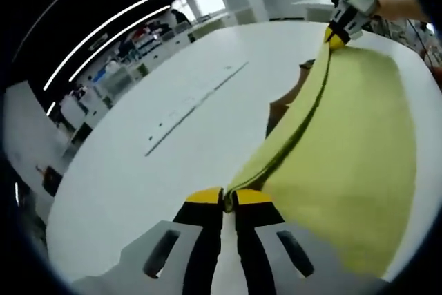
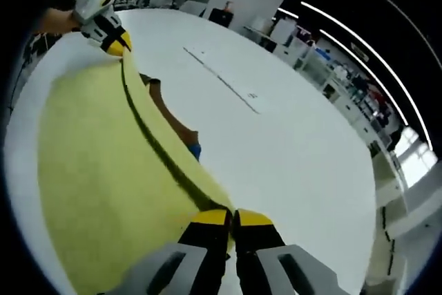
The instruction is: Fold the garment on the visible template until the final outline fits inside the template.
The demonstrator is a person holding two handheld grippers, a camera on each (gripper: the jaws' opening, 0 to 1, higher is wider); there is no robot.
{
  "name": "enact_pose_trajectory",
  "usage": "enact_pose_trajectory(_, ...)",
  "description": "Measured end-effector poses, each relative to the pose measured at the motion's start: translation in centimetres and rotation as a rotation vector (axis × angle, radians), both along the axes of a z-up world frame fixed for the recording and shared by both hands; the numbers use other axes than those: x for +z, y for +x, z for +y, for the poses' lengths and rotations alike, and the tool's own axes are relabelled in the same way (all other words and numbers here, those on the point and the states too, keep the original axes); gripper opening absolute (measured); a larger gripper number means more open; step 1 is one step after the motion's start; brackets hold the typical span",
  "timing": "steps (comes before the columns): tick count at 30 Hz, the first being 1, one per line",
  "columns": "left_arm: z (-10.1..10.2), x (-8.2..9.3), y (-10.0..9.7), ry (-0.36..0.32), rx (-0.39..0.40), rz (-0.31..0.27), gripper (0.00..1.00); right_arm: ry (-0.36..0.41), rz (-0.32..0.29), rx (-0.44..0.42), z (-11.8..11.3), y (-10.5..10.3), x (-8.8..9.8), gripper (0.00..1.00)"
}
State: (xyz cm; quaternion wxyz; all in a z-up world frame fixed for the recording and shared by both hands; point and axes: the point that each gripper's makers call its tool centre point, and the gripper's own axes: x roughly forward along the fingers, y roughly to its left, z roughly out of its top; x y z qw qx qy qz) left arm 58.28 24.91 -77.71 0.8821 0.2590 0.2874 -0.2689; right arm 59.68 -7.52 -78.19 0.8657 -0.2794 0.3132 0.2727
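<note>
A yellow-green garment [image 1: 345,157] [image 2: 103,170] lies spread on the white table [image 1: 138,170] [image 2: 297,150], with one folded edge raised and stretched taut between both grippers. My left gripper [image 1: 228,197] is shut on one end of that edge; it also appears far off [image 2: 116,41]. My right gripper [image 2: 231,217] is shut on the other end and is seen across the cloth [image 1: 336,36]. Under the raised edge a brown sheet [image 1: 280,112] [image 2: 173,121] peeks out, with a bit of blue [image 2: 195,150] beside it.
A thin line of marks [image 1: 197,105] [image 2: 221,77] runs across the table beyond the garment. A person's hand [image 1: 407,5] holds the far gripper. Shelves and desks [image 1: 131,53] [image 2: 331,67] stand past the table's far edge.
</note>
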Motion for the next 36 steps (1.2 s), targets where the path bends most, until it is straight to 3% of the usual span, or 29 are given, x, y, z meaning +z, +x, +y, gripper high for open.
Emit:
enact_pose_trajectory(2,0.1,0.0,0.2,-0.056,0.065,0.026,0.04,0.072,0.008,-0.060,0.0,0.4,0.3,0.00)
enact_pose_trajectory(6,0.7,0.0,0.7,-0.201,0.221,0.056,0.05,0.223,0.086,-0.237,-0.8,0.7,-0.7,0.02)
enact_pose_trajectory(7,1.1,0.0,0.9,-0.214,0.254,0.055,0.05,0.252,0.102,-0.279,-1.1,0.7,-0.9,0.04)
enact_pose_trajectory(8,1.0,0.1,1.0,-0.204,0.234,0.043,0.05,0.290,0.118,-0.328,-1.3,0.8,-1.1,0.06)
enact_pose_trajectory(10,1.0,0.1,1.0,-0.189,0.233,0.034,0.06,0.416,0.156,-0.448,-1.5,1.0,-1.0,0.08)
enact_pose_trajectory(11,1.1,0.0,1.0,-0.183,0.237,0.035,0.06,0.411,0.148,-0.460,-1.9,1.2,-0.9,0.10)
enact_pose_trajectory(13,1.7,0.1,1.1,-0.188,0.272,0.035,0.04,0.377,0.139,-0.442,-2.0,1.1,-0.8,0.10)
enact_pose_trajectory(14,1.8,0.2,1.1,-0.226,0.304,0.047,0.05,0.376,0.138,-0.440,-2.0,1.0,-0.8,0.11)
enact_pose_trajectory(17,1.7,0.6,1.1,-0.308,0.331,0.055,0.15,0.398,0.159,-0.430,-1.7,0.7,-0.5,0.19)
enact_pose_trajectory(20,1.8,0.7,0.6,-0.335,0.338,0.075,0.21,0.404,0.175,-0.413,-1.6,0.1,-0.2,0.26)
enact_pose_trajectory(23,1.1,1.6,0.1,-0.421,0.333,0.080,0.29,0.418,0.197,-0.383,-1.2,-0.6,0.2,0.36)
enact_pose_trajectory(32,0.4,3.1,-2.4,-0.484,0.267,0.086,0.48,0.427,0.254,-0.298,-0.4,-3.5,1.2,0.48)
enact_pose_trajectory(36,0.0,3.3,-4.0,-0.475,0.218,0.089,0.53,0.427,0.262,-0.256,-0.1,-5.0,2.0,0.50)
